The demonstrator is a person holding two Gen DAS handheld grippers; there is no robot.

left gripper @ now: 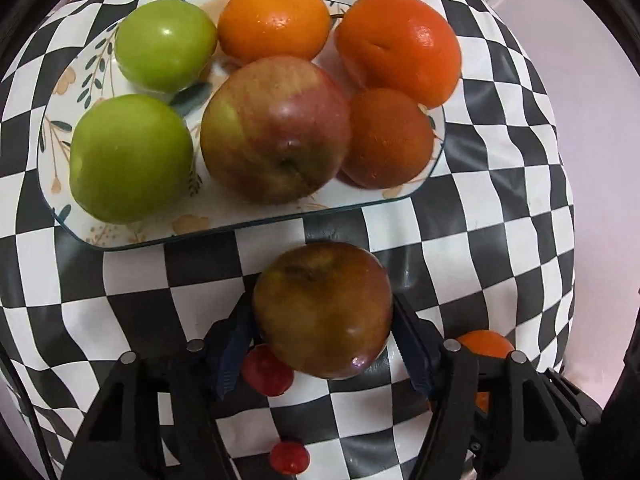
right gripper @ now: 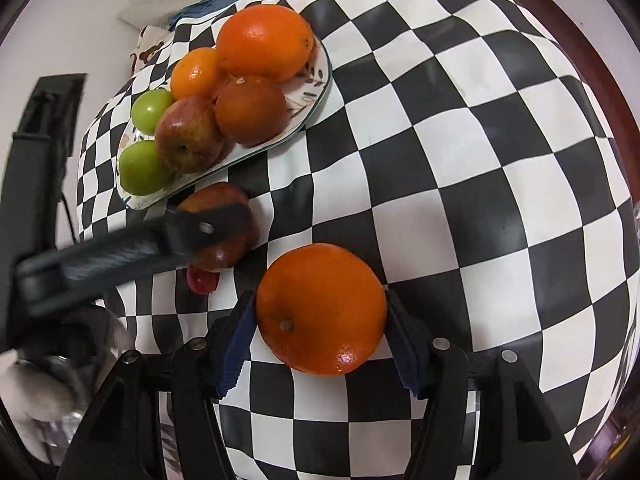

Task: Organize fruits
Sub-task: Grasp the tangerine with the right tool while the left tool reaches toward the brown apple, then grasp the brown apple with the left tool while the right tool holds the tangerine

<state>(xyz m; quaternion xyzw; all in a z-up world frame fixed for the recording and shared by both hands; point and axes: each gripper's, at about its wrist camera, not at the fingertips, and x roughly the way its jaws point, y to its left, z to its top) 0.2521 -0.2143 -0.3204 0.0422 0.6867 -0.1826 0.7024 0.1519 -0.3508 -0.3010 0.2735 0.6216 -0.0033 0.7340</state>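
Counting fruit: two round green apples (left gripper: pixel 164 44), two reddish apples (left gripper: pixel 274 128), four oranges (left gripper: pixel 398 46), two small red fruits (left gripper: pixel 266 372).

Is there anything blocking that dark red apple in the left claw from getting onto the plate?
Nothing lies between the apple and the plate: only bare checkered cloth. The plate itself is crowded, though. A red apple and a green apple sit right behind its near rim, leaving little free room.

Green apples (left gripper: pixel 164 46), orange oranges (left gripper: pixel 398 46) and a red-yellow apple (left gripper: pixel 274 130) on a floral plate (left gripper: pixel 120 236); black-and-white checked cloth (left gripper: pixel 500 220)
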